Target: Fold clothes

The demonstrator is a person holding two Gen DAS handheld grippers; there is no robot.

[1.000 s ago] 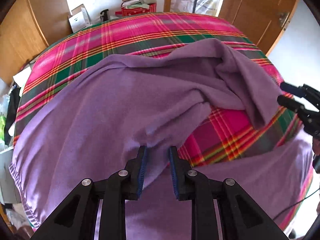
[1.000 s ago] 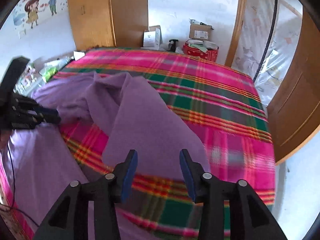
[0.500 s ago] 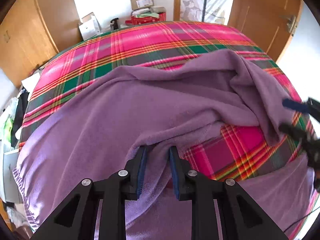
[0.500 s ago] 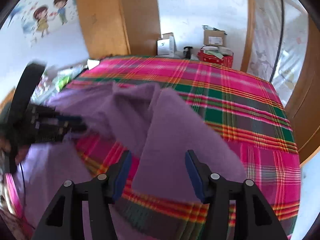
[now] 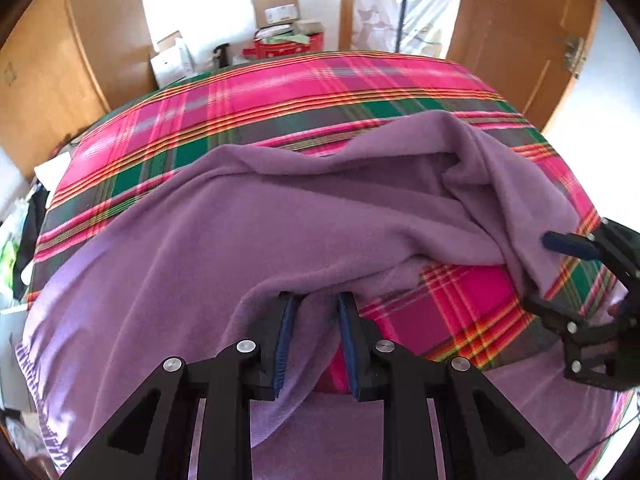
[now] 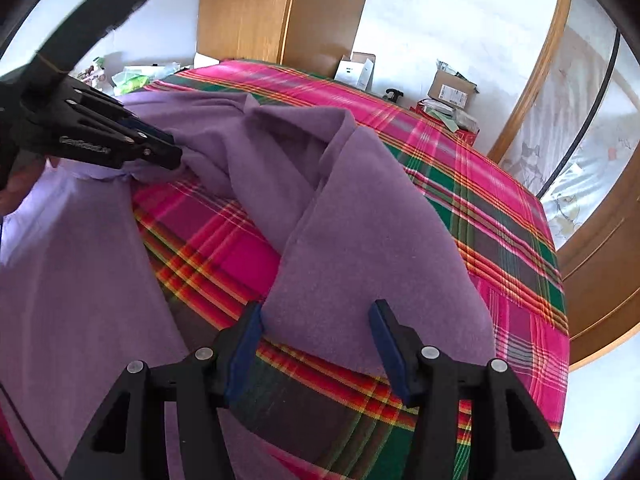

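A large purple fleece cloth [image 5: 248, 216] lies rumpled across a bed with a pink and green plaid cover [image 5: 304, 92]. My left gripper [image 5: 316, 300] is at the cloth's near edge, shut on a bunched fold that hangs down between its pads. In the right wrist view the left gripper [image 6: 174, 152] enters from the upper left with cloth puckered at its tips. My right gripper [image 6: 316, 312] stands open, its fingers straddling the end of a long purple flap [image 6: 360, 248] without pressing on it. In the left wrist view the right gripper [image 5: 540, 272] shows at the right edge.
Cardboard boxes [image 5: 276, 10] and a red basket [image 5: 280, 46] stand beyond the bed's far end. Wooden wardrobe doors [image 5: 48, 92] flank the bed, and clutter [image 6: 132, 78] lies beside it. Bare plaid cover [image 6: 500, 216] stretches to the right of the flap.
The right gripper has come down and closer to the purple flap, rolled a little, and its jaws stand wider. The fold between the left gripper's pads has bunched up more.
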